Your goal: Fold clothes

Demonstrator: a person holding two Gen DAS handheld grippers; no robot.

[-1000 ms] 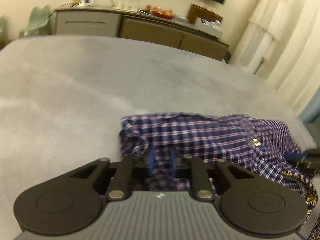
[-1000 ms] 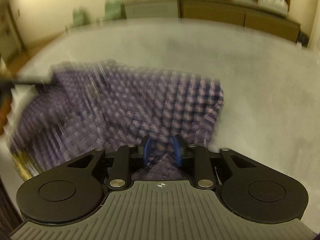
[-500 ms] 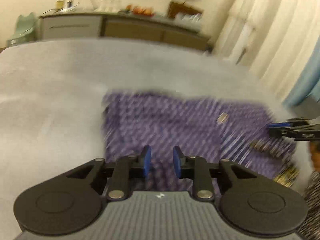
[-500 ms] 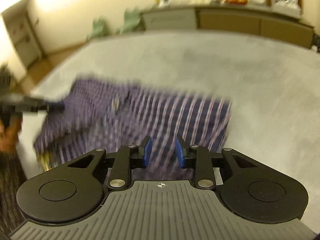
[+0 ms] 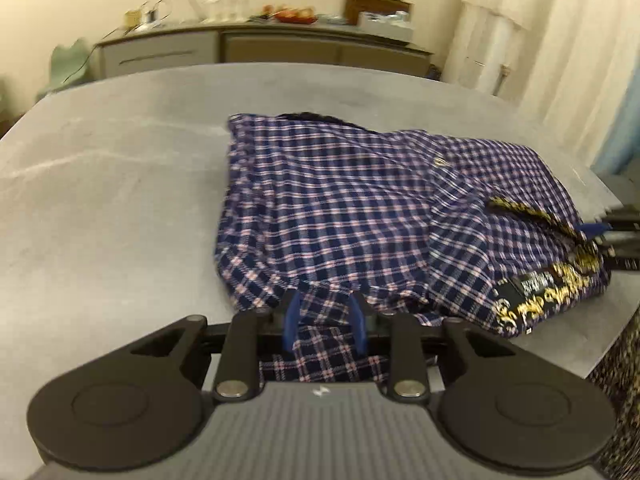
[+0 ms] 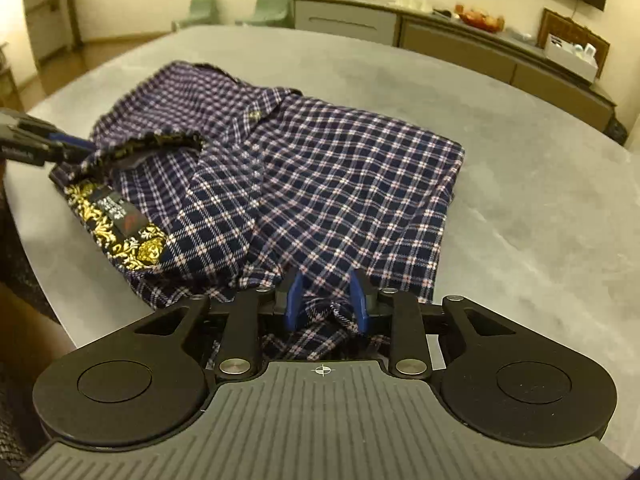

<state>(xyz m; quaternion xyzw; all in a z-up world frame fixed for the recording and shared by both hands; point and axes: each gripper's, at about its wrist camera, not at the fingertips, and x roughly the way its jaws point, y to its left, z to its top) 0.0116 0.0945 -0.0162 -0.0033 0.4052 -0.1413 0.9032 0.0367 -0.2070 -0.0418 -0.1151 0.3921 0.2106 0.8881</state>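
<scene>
**Plaid shirt folded into a bundle, both tools at its near hem**

The plaid shirt lay on the grey bench, gathered into a rough rectangle with its body doubled over. Its collar, lined in black and gold with the label showing, faced up at one end of the bundle, near the bench edge. So the shirt lay at least partly folded. The layers were loose and rumpled around the collar, and the near hem was bunched, so I judged the fold needed tidying or another turn before it could count as neat. Whether more folds were intended, I could not tell.

My left tool sat low at the near edge of the shirt, fingers pointing forward along the bench, with plaid cloth lying in the gap between its blue pads. The pads stood visibly apart, so I read it as parted rather than clamped, the cloth resting between them. My right tool sat the same way at its end of the hem, low and level, pads spread with a tuck of fabric rising between them. Seen from the other side, each tool's tip reached the collar end of the bundle.
</scene>
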